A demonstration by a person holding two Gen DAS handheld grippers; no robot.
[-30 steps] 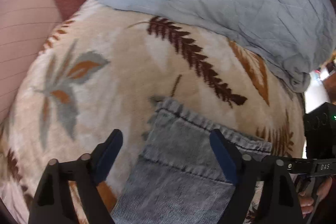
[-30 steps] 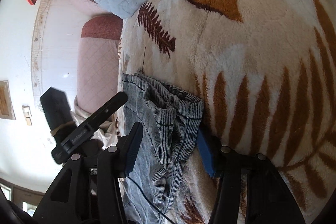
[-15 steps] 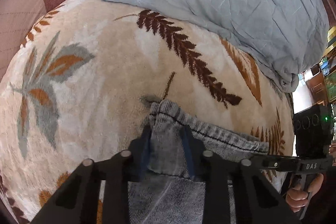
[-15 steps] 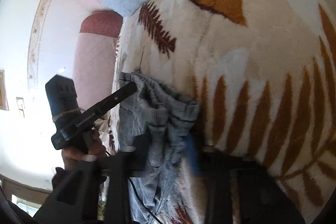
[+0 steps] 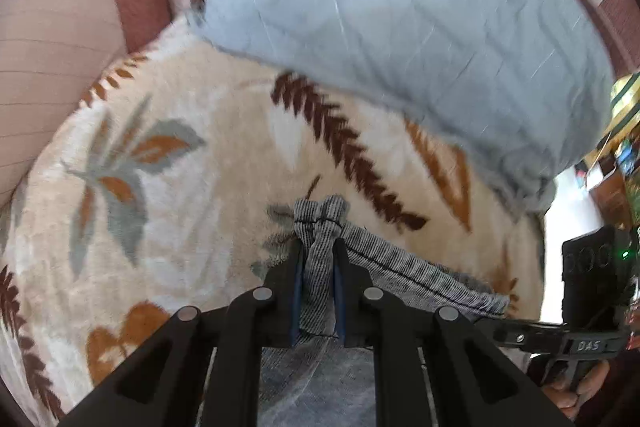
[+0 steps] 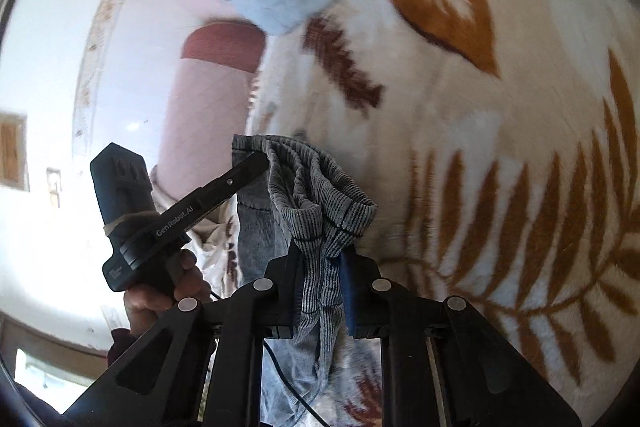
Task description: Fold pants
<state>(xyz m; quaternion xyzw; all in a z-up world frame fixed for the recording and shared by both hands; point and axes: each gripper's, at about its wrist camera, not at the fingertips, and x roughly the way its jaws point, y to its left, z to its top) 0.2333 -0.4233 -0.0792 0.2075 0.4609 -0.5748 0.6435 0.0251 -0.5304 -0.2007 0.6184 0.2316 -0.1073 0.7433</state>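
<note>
We hold the pants (image 5: 400,275) at one edge with both grippers, and the rest of them lies on the leaf-pattern blanket (image 5: 192,195), in front of the blue quilt (image 5: 400,27). The left gripper (image 5: 318,287) is closed on a bunched corner of the grey denim; its jaws have just been closing and the cloth is pinched tight between the blue pads. The right gripper (image 6: 322,291) is closed on the other corner, its jaws have also just been closing, and a thick fold of cloth hangs through them. We think the main risk is a slip: each grip takes only a narrow bunch near the hem, so if we pull the two corners apart too hard, or lift too fast, the heavy denim can slide out of one side. A second risk is an uneven fold, because the right side holds several crumpled layers, so the edge may not lie straight when we bring it over. The fluffy blanket may also drag on the cloth and pull it crooked. The left gripper points steeply down at the blanket, with a hand (image 6: 160,291) around its handle. The right gripper points lower only a little, more along the bed.
</note>
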